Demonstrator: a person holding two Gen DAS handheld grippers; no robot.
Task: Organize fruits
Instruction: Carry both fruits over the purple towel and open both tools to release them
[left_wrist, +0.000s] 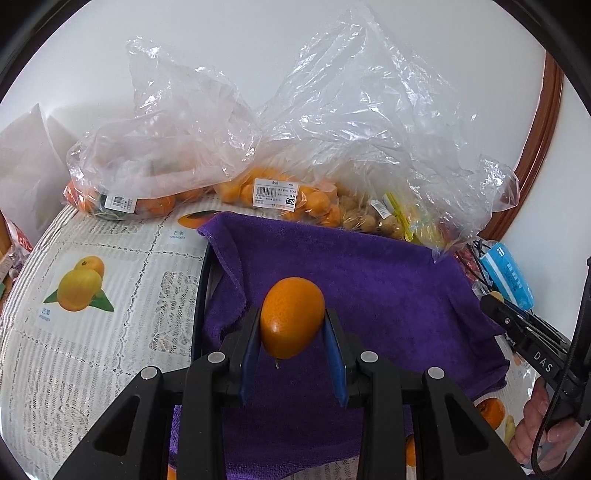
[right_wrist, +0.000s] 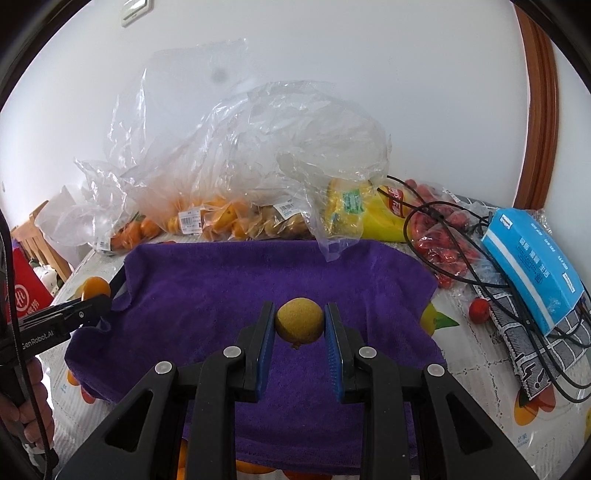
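My left gripper (left_wrist: 291, 325) is shut on an orange kumquat (left_wrist: 291, 317) and holds it above the purple towel (left_wrist: 369, 280). The same kumquat (right_wrist: 95, 287) shows at the left edge of the right wrist view, in the left gripper's tip. My right gripper (right_wrist: 299, 321) is shut on a round yellow-brown longan (right_wrist: 299, 320), held above the purple towel (right_wrist: 221, 288). Behind the towel lie clear plastic bags: kumquats (left_wrist: 295, 199), tangerines (left_wrist: 122, 203) and longans (left_wrist: 369, 218).
A blue tissue pack (right_wrist: 535, 258), black cables (right_wrist: 461, 258), a bag of red fruit (right_wrist: 439, 243), a loose red fruit (right_wrist: 479, 310) and yellow packets (right_wrist: 354, 214) lie right of the towel. The tablecloth (left_wrist: 92, 332) has a fruit print. A white wall stands behind.
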